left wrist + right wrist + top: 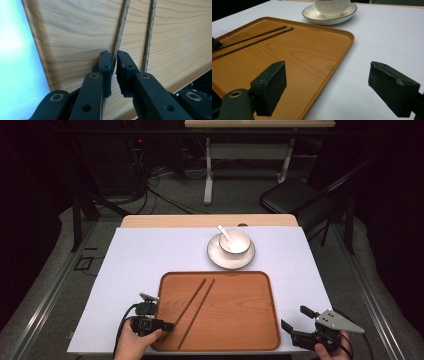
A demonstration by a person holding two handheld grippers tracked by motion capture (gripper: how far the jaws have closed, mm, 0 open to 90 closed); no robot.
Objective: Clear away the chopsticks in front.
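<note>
Chopstick (119,37) between left tool's (114,65) pads

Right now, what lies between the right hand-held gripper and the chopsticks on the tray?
High view: bare tray wood alone separates the right hand-held gripper from the chopsticks; the right gripper view shows likewise.

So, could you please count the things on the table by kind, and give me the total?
Chopsticks: 2, lying on the tray
Tray: 1, wooden
Bowl: 1, white
Saucer: 1, under the bowl
Spoon: 1, white, in the bowl
Total: 6
</note>
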